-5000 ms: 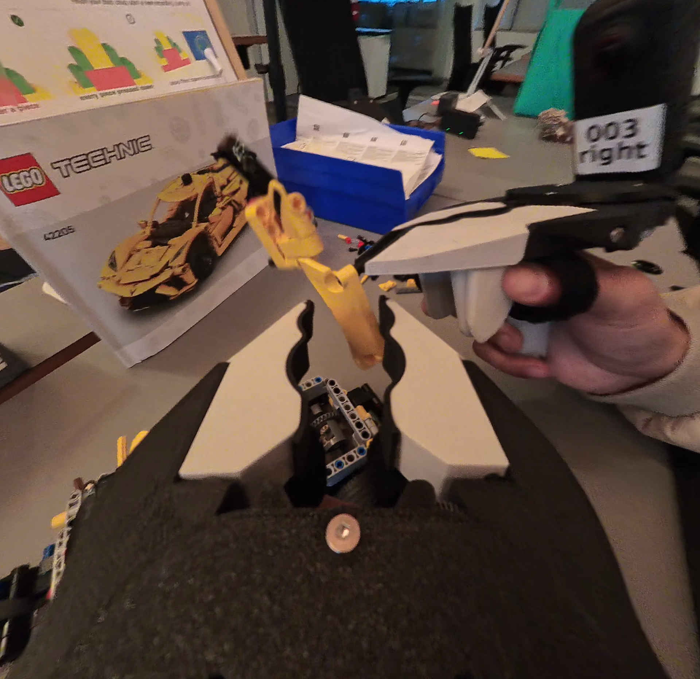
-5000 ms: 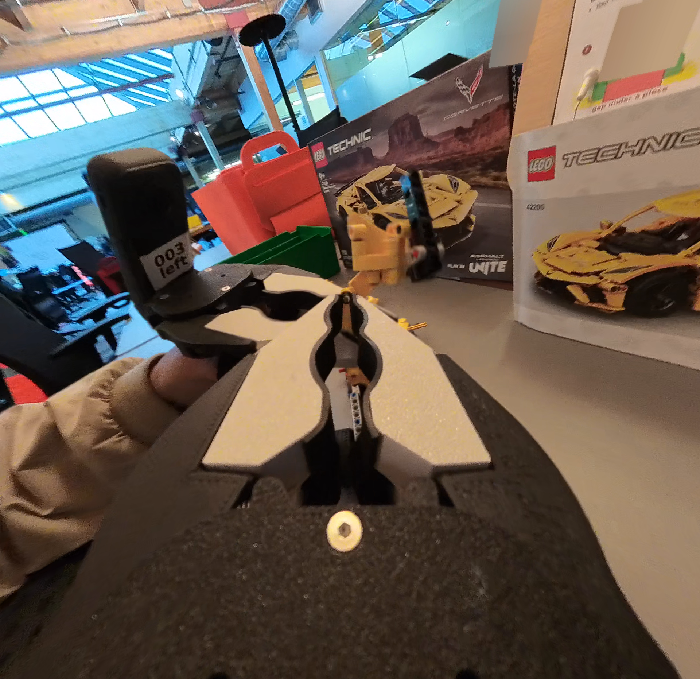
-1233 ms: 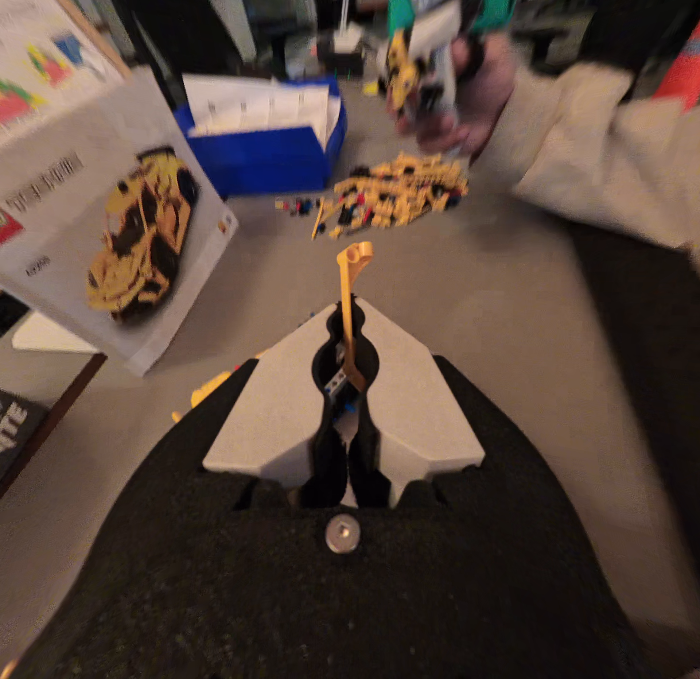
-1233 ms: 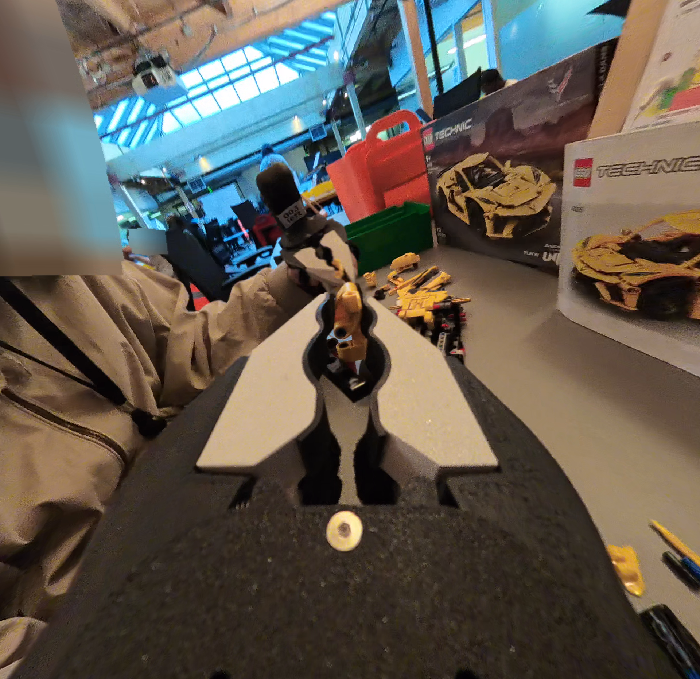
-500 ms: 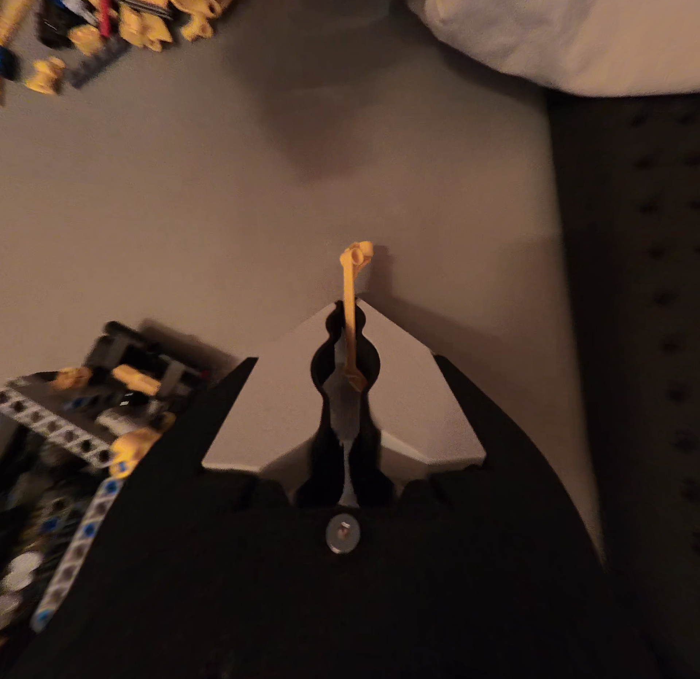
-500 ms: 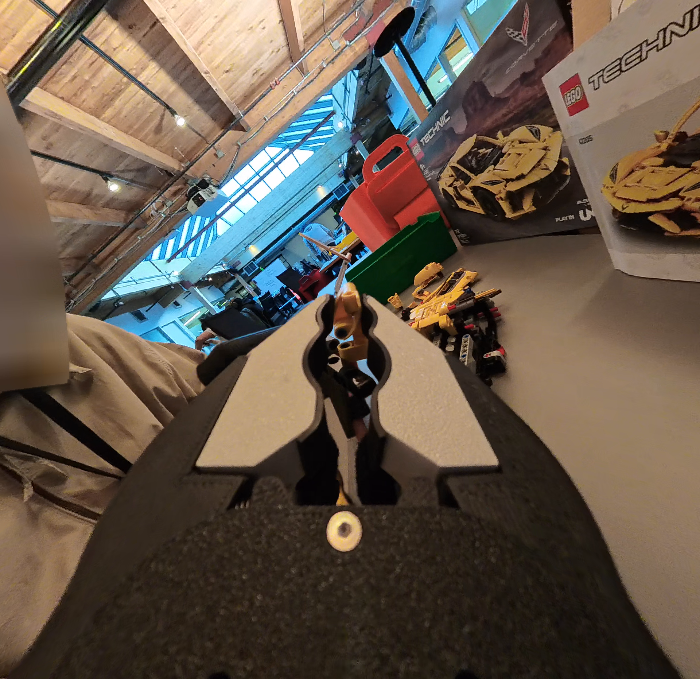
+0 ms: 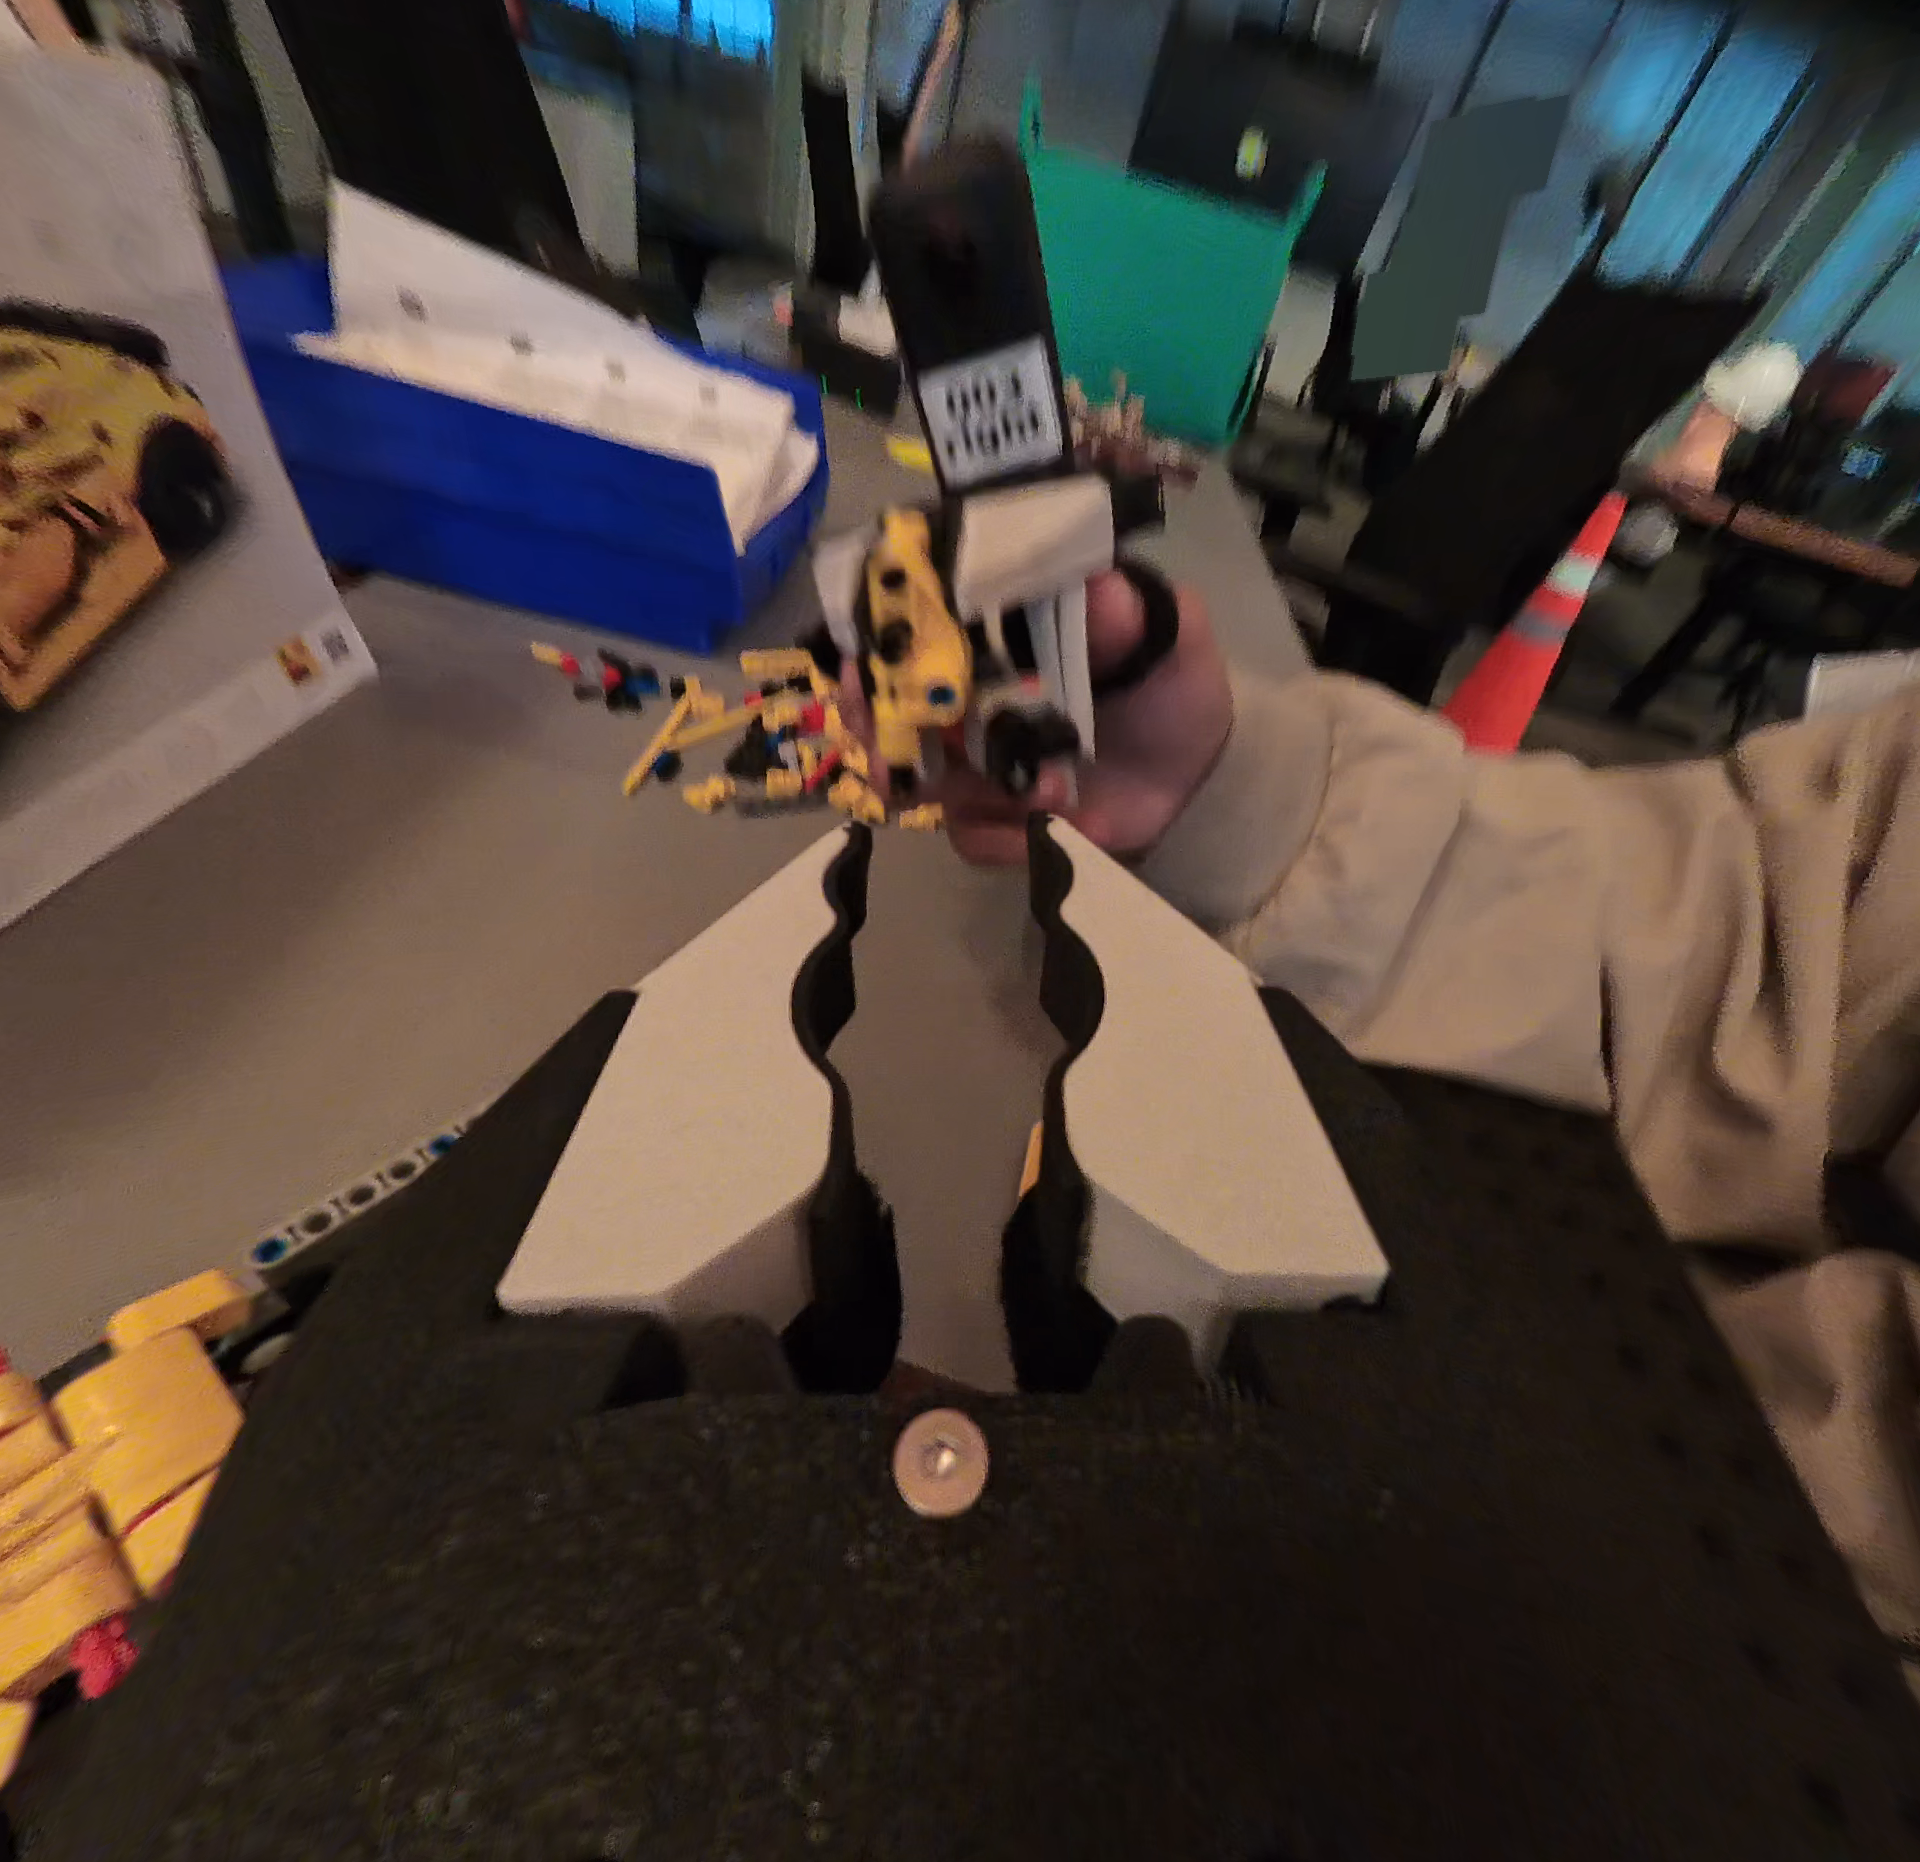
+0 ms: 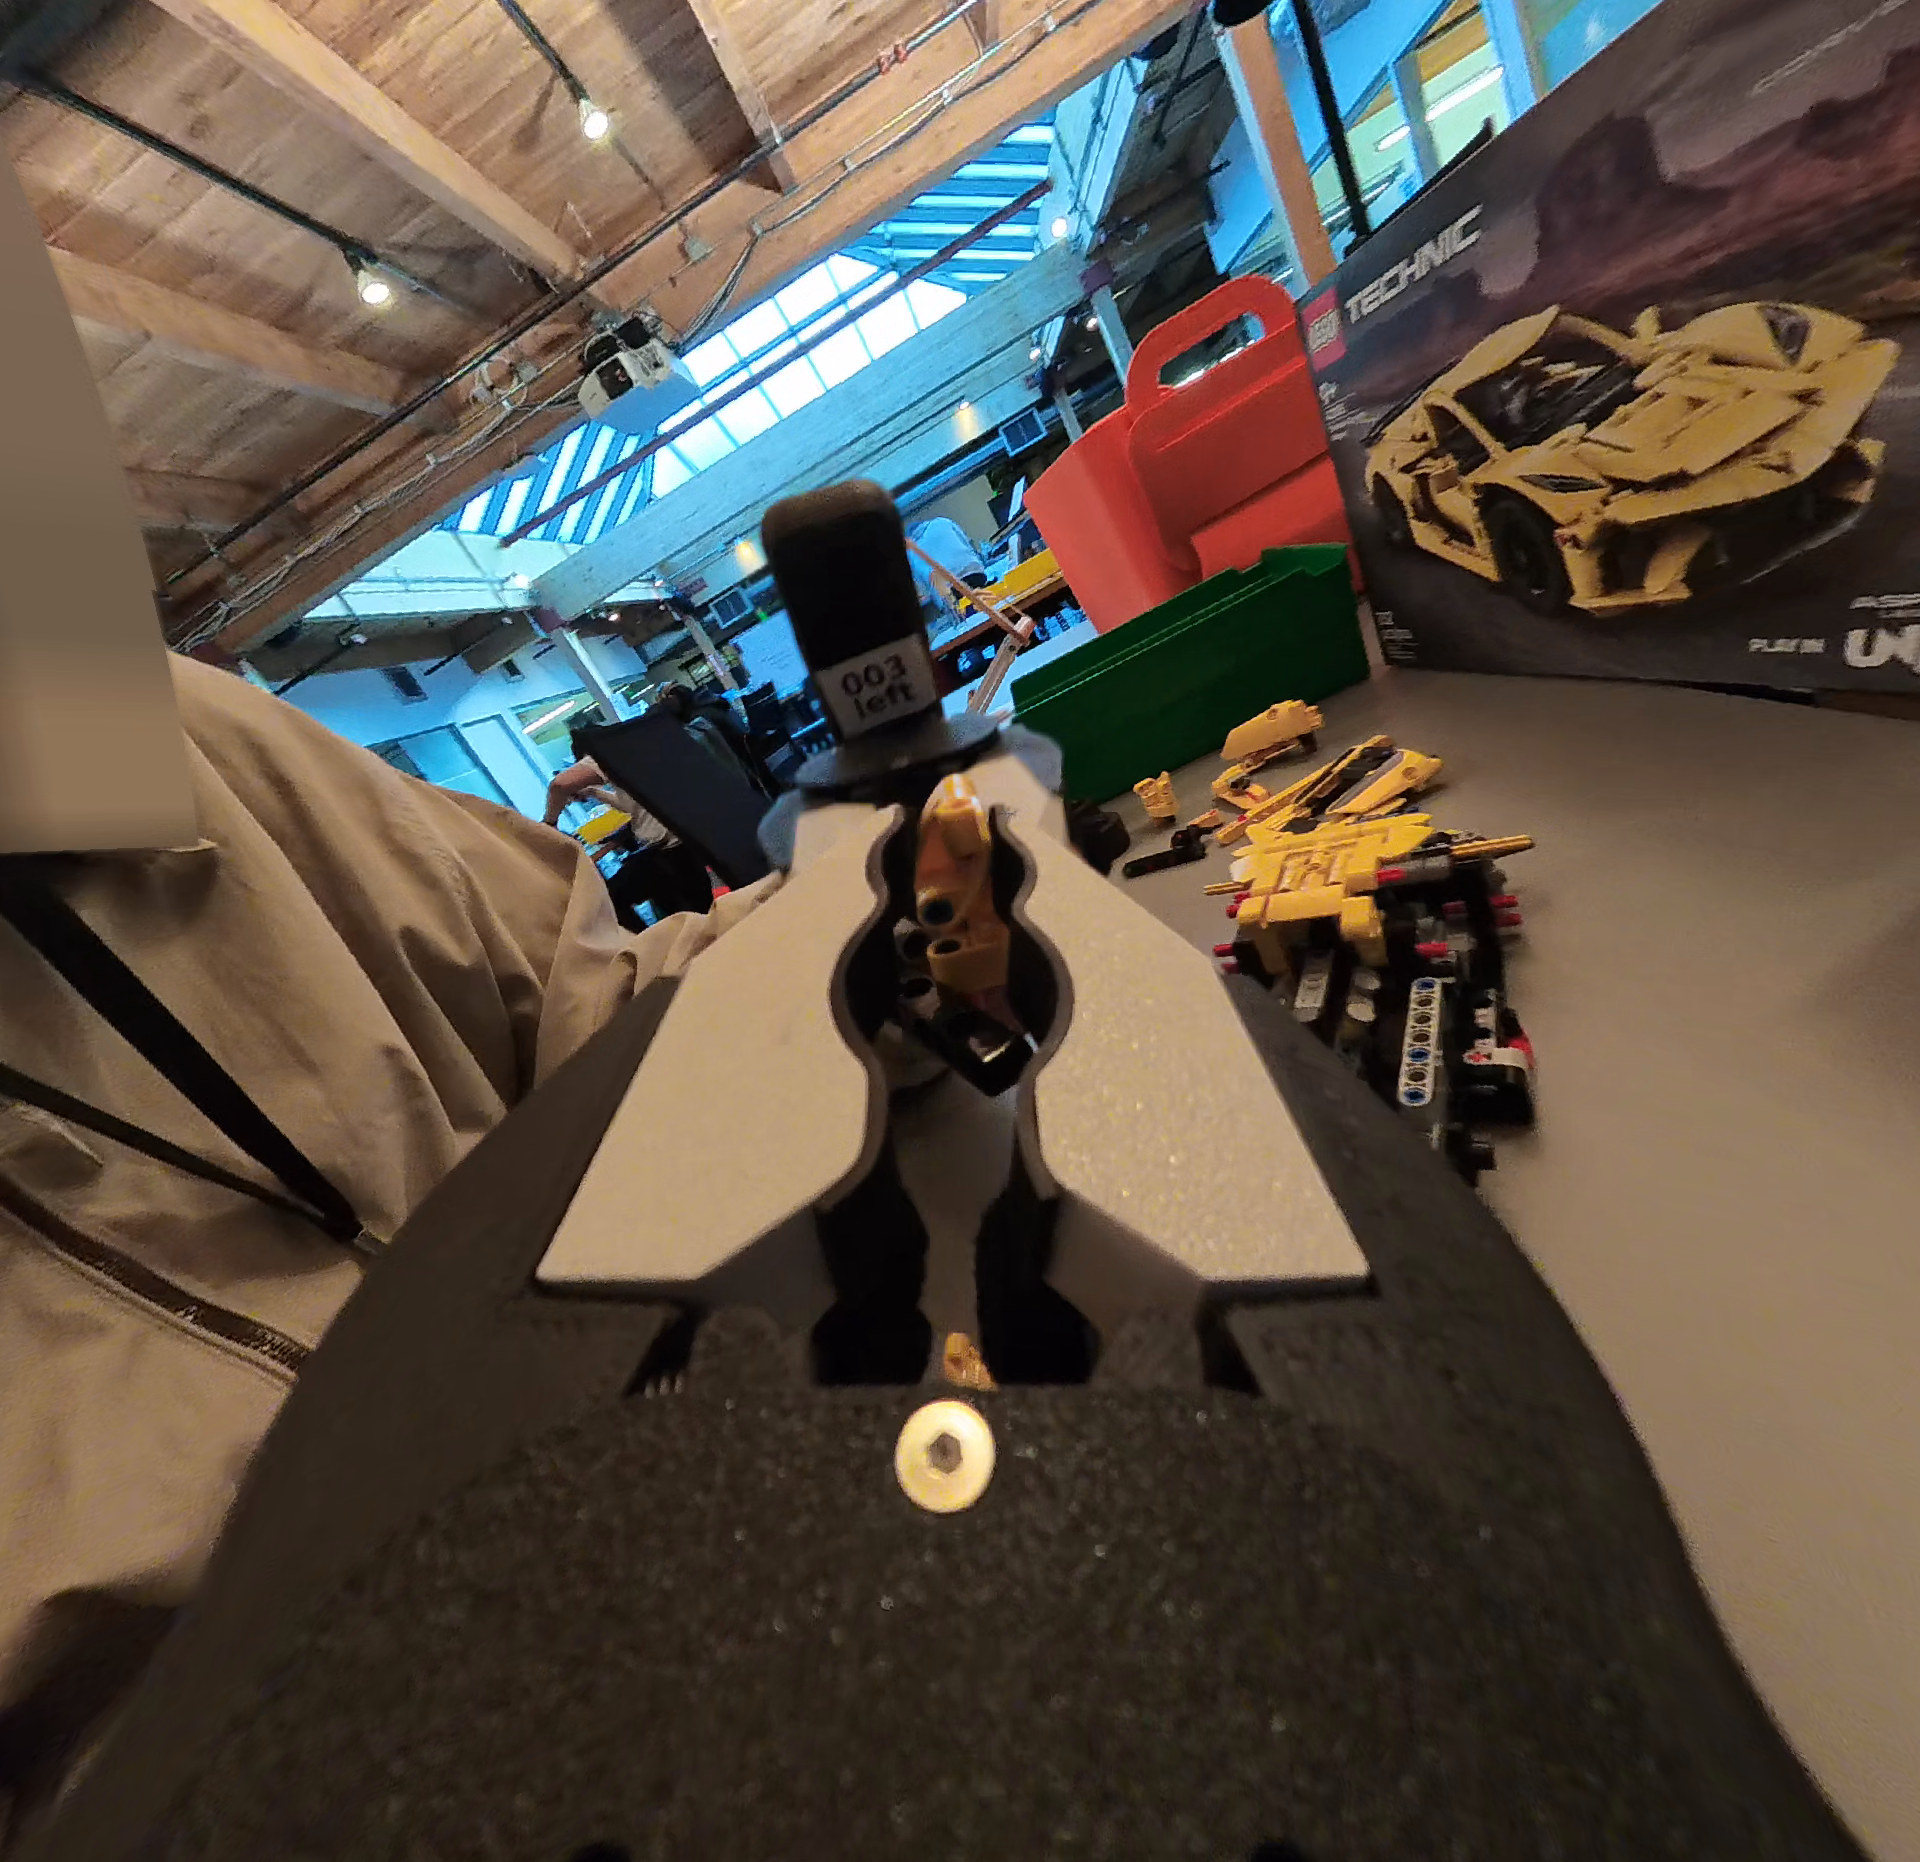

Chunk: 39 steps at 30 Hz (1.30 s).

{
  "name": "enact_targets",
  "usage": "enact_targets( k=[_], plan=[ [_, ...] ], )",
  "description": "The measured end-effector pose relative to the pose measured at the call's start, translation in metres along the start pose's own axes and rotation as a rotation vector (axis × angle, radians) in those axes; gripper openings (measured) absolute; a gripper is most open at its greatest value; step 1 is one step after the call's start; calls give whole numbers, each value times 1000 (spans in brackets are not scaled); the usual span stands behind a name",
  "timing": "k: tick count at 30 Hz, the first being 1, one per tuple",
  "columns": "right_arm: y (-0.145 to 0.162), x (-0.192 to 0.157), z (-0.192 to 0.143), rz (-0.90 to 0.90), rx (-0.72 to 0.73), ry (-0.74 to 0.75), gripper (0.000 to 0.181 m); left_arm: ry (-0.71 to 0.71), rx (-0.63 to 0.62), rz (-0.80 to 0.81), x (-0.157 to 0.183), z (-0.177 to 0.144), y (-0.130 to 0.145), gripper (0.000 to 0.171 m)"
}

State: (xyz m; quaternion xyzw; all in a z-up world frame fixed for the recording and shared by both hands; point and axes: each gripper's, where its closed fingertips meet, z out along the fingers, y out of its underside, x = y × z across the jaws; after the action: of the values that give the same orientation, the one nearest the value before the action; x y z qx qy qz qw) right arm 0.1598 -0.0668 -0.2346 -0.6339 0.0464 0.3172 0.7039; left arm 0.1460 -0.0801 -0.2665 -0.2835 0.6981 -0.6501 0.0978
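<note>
My left gripper [image 7: 945, 836] is open and empty, held above the grey table [image 7: 416, 929]. It faces my right gripper [image 8: 951, 825], which is shut on a yellow and black brick assembly [image 8: 956, 898]. The assembly also shows in the left wrist view [image 7: 914, 649], just beyond my left fingertips, with the hand [image 7: 1132, 732] that holds the right gripper. The left gripper's black mount [image 8: 847, 607] shows straight ahead in the right wrist view.
A pile of loose yellow, black and red parts [image 7: 769, 732] lies before a blue bin of papers [image 7: 520, 503]. A partly built yellow and black model [image 8: 1382, 939] sits near a green bin [image 8: 1195, 669], a red container [image 8: 1195, 462] and a car-picture box [image 8: 1642, 441]. A booklet [image 7: 104, 524] stands at left. My left and right fingertips are right by each other.
My left gripper has opened and no longer holds the thin yellow beam. It has swung up from the table to face the right gripper, which still holds the assembly.
</note>
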Motion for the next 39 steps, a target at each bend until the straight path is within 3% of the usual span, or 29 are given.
enact_targets(
  k=[6, 11, 16, 21, 25, 28, 32, 39],
  plan=[
    [-3, -1, 0, -11, 12, 3, 11, -5, 35, 62, 0, -15, -11, 21],
    [-1, -2, -1, -13, -7, 1, 11, 8, 135, 15, -4, -31, -29, 18],
    [4, -4, 0, -115, -65, 53, 11, 7, 127, 15, -5, -34, -30, 18],
    [-1, -2, 0, -140, -30, 85, 11, 49, 115, -50, -6, -32, -23, 21],
    [-4, -3, 2, -83, 8, 50, 10, 118, 124, -87, -1, -28, -19, 42],
    [-6, -5, 7, -79, 34, 38, 10, 120, 169, -61, 4, -20, -23, 42],
    [-9, -1, 8, -96, 70, 73, 10, 114, 119, -38, 8, -8, -12, 37],
    [-11, -1, 15, -82, 113, 79, 10, 56, 167, -107, -2, 4, -14, 42]
  ],
)
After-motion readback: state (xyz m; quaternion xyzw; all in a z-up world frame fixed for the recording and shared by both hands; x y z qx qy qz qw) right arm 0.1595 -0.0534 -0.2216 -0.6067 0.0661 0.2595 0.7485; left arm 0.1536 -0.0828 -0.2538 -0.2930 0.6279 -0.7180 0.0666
